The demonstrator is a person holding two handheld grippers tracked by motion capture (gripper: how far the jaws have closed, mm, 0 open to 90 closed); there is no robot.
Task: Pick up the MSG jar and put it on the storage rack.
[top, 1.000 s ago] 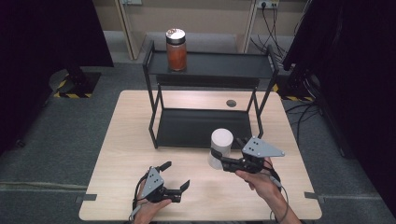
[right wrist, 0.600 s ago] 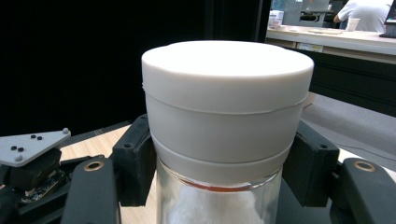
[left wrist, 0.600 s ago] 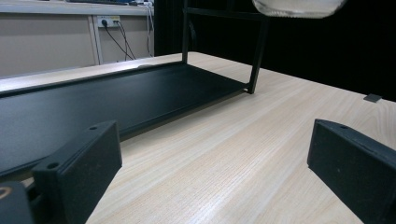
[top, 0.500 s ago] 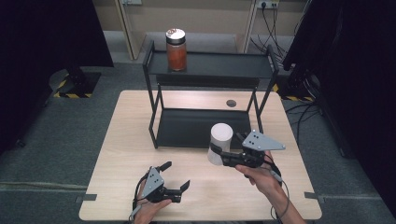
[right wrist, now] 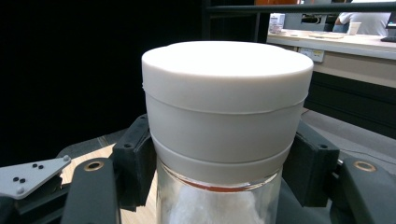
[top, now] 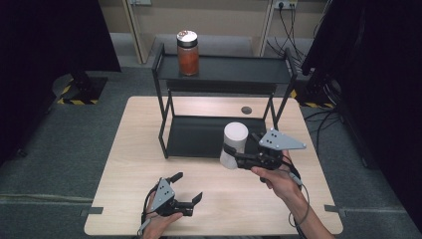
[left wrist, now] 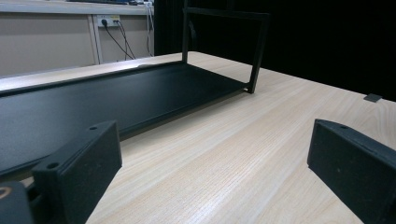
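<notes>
The right gripper (top: 238, 158) is clamped on the white-lidded glass jar (top: 234, 145), mid-frame, not yet on the black metal shelf (top: 199, 137).

Even overhead light is falling on the table (top: 149, 149), the white lid (right wrist: 227, 65) is glaring, and dark surroundings are swallowing detail.

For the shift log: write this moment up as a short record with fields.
held thing: white-lidded jar, clamped just under its lid by the right tongs
jar contents: white, seen through the glass in the right gripper view
left tongs: open, nothing between the jaws, low over the table
shelf rack: black, two levels, at the table's far side
top shelf: jar of orange stuff, upright, near its left end
bottom shelf: bare where it shows
</notes>
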